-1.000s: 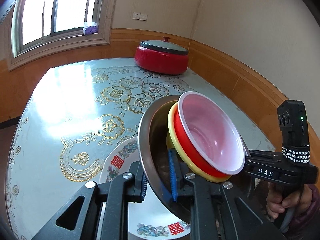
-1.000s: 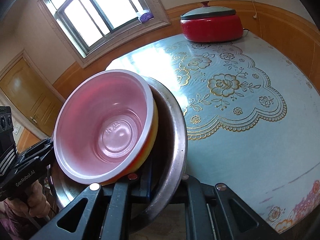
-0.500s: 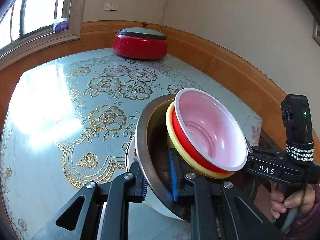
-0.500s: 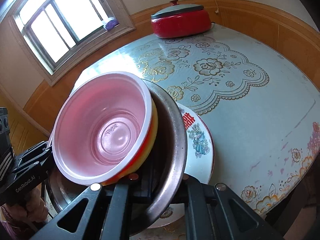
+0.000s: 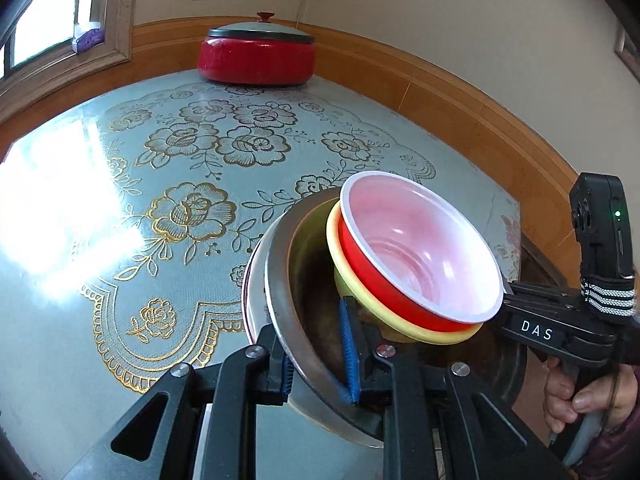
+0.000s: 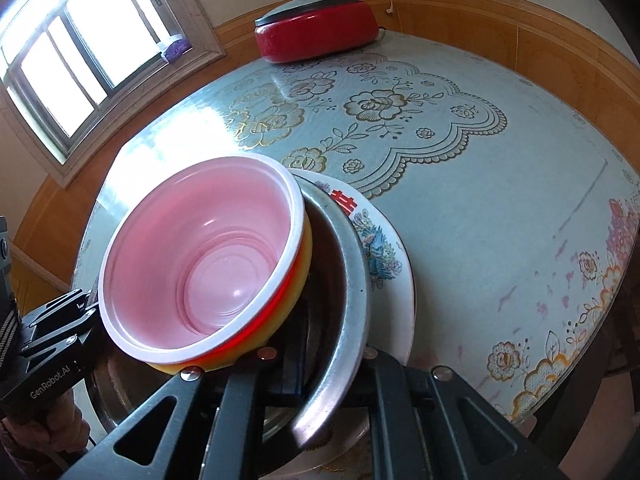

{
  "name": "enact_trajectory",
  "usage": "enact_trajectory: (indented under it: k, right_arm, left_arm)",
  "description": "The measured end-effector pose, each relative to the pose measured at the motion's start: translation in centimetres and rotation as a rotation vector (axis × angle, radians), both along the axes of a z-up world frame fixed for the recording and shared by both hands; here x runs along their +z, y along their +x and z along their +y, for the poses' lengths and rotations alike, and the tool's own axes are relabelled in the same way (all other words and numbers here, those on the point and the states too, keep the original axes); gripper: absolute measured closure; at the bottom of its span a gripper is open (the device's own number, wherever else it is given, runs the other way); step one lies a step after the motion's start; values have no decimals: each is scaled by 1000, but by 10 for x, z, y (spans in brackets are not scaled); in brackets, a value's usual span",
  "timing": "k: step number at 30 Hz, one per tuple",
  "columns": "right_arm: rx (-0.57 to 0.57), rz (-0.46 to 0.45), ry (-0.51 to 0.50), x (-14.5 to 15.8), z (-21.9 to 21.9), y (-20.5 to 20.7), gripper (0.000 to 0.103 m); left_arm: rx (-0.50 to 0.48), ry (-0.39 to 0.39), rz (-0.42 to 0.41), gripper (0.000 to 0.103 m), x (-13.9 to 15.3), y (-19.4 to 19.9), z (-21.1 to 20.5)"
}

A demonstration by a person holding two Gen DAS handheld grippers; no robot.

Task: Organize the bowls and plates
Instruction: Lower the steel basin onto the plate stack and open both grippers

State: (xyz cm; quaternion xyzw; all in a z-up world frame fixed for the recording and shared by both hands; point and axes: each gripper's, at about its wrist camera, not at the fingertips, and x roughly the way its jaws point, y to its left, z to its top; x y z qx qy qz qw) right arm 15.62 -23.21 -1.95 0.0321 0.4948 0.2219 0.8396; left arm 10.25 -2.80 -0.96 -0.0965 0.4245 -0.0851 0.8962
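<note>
A steel bowl (image 5: pixel 280 300) (image 6: pixel 354 280) holds a yellow bowl (image 5: pixel 335 240) with a red bowl, pink inside (image 5: pixel 416 248) (image 6: pixel 200 264), nested in it. The stack is tilted. My left gripper (image 5: pixel 316 364) clamps the steel rim between its blue pads and its jaws are opening. My right gripper (image 6: pixel 332 364) is shut on the opposite rim and shows in the left wrist view too (image 5: pixel 560 320). Under the steel bowl lies a white flowered plate (image 6: pixel 384 256) (image 5: pixel 248 292). Whether bowl and plate touch is hidden.
A red lidded pot (image 5: pixel 256 56) (image 6: pixel 316 28) stands at the far side of the round table (image 5: pixel 120 240) by the wood-panelled wall. The table's near edge (image 6: pixel 580 380) runs close on the right. A hand (image 5: pixel 576 396) grips the right tool's handle.
Both grippers have carried the bowl stack down and across the table. The flowered plate, earlier off to the side, now lies right under the steel bowl.
</note>
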Motion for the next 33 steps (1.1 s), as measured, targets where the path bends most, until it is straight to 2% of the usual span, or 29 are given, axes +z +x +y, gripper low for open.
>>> enact_trajectory:
  k: [5, 10, 15, 19, 27, 33]
  right_arm:
    - [-21, 5, 31, -2, -3, 4, 96]
    - [-25, 20, 43, -1, -5, 2, 95]
    - [-53, 54, 116, -1, -17, 1, 91]
    - [-61, 31, 130, 5, -21, -6, 85]
    - [-94, 0, 187, 17, -41, -25, 83]
    - [-137, -29, 236, 26, -64, -46, 82]
  left_arm:
    - [1, 34, -10, 82, -5, 6, -2]
    - [-10, 11, 3, 82, -4, 5, 2]
    - [-9, 9, 3, 82, -4, 5, 1]
    - [-5, 1, 6, 81, -3, 4, 1]
    - [-6, -4, 4, 74, 0, -2, 0]
    - [-2, -1, -10, 74, 4, -8, 3]
